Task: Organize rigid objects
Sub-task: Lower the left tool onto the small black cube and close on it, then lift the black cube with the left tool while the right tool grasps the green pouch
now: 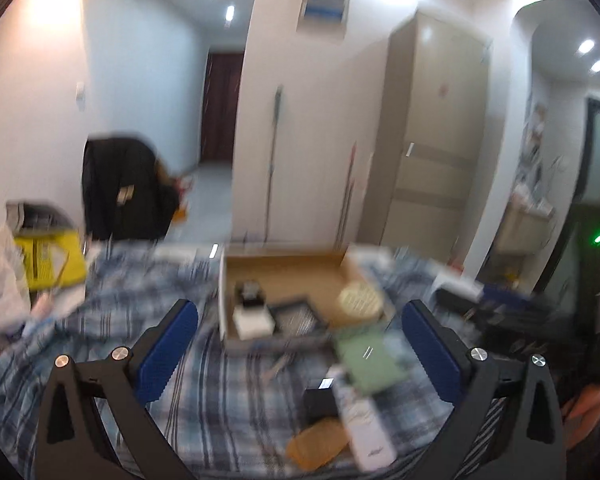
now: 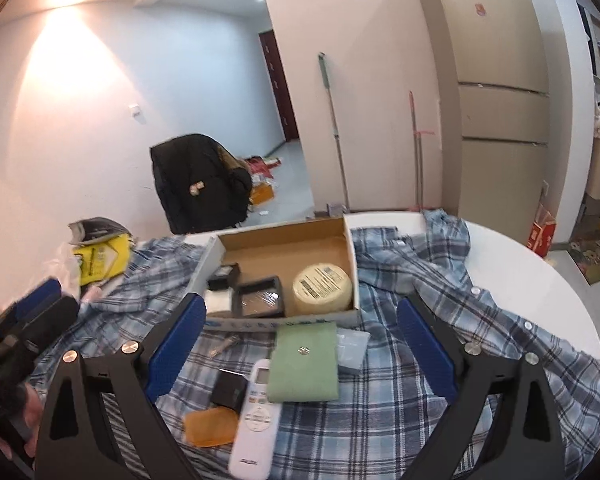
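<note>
Loose items at my twelve o'clock, both jaws spread and empty.

The white remote (image 2: 256,420) lies on the plaid cloth (image 2: 400,400) between my right gripper (image 2: 302,356) fingers, long axis running six to twelve, tipped slightly toward one; black cube (image 2: 229,390) and orange piece (image 2: 211,425) touch it at nine, the green pad (image 2: 304,362) at twelve. Beyond, the cardboard box (image 2: 350,248) holds the round tin (image 2: 322,288). My left gripper (image 1: 300,344) sees the remote at five; I judge the right nearer.
</note>
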{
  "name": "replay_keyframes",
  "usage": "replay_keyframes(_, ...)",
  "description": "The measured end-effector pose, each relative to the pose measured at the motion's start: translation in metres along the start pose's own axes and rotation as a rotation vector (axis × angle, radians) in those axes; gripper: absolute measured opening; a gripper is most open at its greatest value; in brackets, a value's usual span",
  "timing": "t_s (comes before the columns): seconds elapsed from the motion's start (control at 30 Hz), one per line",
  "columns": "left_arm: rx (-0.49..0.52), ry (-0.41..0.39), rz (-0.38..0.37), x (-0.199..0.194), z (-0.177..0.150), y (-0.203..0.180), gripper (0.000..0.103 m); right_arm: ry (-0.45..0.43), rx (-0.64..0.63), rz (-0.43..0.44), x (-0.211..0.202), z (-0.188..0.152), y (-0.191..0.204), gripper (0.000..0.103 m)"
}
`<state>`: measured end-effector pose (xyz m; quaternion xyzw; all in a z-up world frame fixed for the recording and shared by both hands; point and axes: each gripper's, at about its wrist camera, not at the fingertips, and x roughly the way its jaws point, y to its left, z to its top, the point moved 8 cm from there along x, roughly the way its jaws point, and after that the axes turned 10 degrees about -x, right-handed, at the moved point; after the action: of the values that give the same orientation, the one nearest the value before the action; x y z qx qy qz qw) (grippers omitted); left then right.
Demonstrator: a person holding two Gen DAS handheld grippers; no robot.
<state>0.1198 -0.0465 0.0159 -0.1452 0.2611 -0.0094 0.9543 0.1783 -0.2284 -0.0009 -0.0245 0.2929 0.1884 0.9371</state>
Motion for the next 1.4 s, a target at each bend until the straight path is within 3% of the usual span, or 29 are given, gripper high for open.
replay_keyframes(0.13,-0.069,0.179,-0.025,0.034,-0.026,0.007,0.101,0.018,0.007,-0.023,0.009,-0.005,-0.011,0.096)
replay_keyframes(0.17,-0.068,0.206,-0.021,0.039,-0.031,0.007,0.094,0.019,0.008,-0.031,0.01,-0.006,-0.014,0.096)
replay_keyframes(0.37,-0.046,0.414,0.003,0.072,-0.069,0.001,0.075,0.053,0.003,-0.056,0.022,-0.016,-0.023,0.096)
replay_keyframes(0.53,-0.106,0.613,-0.029,0.105,-0.101,-0.004,0.072,0.069,-0.001,-0.051,0.024,-0.021,-0.025,0.096)
replay_keyframes(0.6,-0.083,0.627,0.011,0.113,-0.108,-0.003,0.063,0.067,-0.004,-0.055,0.023,-0.021,-0.027,0.096)
replay_keyframes(0.73,-0.071,0.647,0.037,0.123,-0.115,-0.001,0.059,0.065,-0.007,-0.053,0.022,-0.02,-0.027,0.096)
replay_keyframes(0.87,-0.041,0.663,0.061,0.134,-0.118,-0.004,0.036,0.072,-0.018,-0.058,0.023,-0.021,-0.027,0.096)
replay_keyframes(1.2,0.015,0.646,0.117,0.131,-0.114,0.006,0.033,0.08,-0.038,-0.054,0.024,-0.022,-0.023,0.096)
replay_keyframes(1.4,0.005,0.657,0.1,0.141,-0.122,0.006,0.033,0.089,-0.033,-0.063,0.026,-0.024,-0.026,0.096)
